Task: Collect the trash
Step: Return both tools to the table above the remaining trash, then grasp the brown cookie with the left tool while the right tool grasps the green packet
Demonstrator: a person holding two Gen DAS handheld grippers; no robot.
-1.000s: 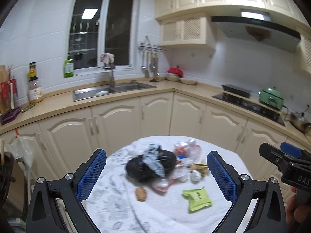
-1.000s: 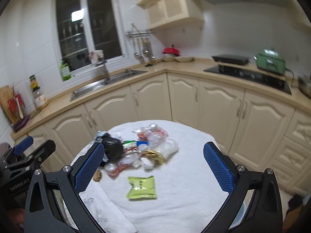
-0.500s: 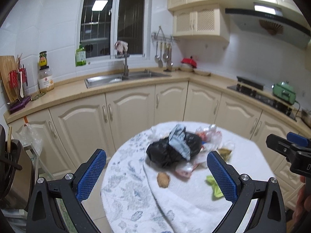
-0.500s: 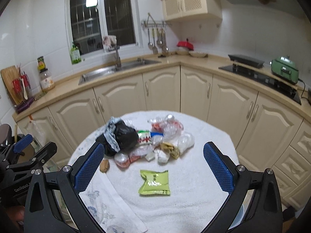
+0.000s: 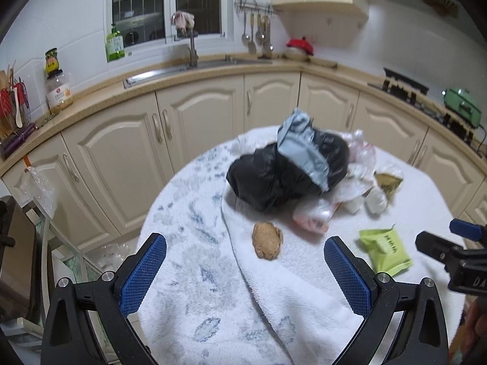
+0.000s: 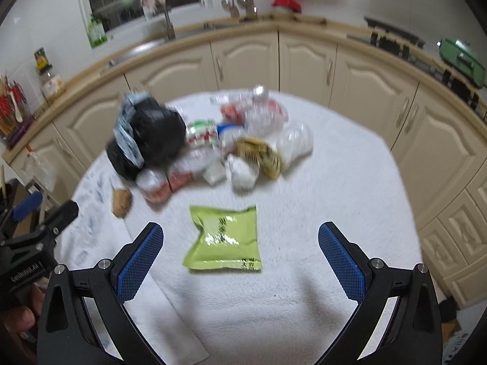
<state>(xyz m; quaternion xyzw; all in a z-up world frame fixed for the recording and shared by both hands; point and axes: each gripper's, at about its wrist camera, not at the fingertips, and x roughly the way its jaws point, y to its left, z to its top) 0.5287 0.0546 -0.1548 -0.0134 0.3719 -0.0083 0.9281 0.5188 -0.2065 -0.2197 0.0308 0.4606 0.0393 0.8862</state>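
Note:
A round table under white towels holds a pile of trash. A black plastic bag with a grey wrapper on top lies at its middle, also in the right wrist view. A brown lump lies in front of it. A green packet lies nearest my right gripper, which is open and empty above it. The packet also shows in the left wrist view. My left gripper is open and empty, just short of the brown lump. Clear wrappers and crumpled packets lie behind.
Cream kitchen cabinets and a counter with a sink curve behind the table. A stove and green pot stand at right. Jars and utensils stand at left. A rack with a plastic bag stands left of the table.
Both grippers have moved closer to the table and tilted down. The trash fills more of each view. Both stay open.

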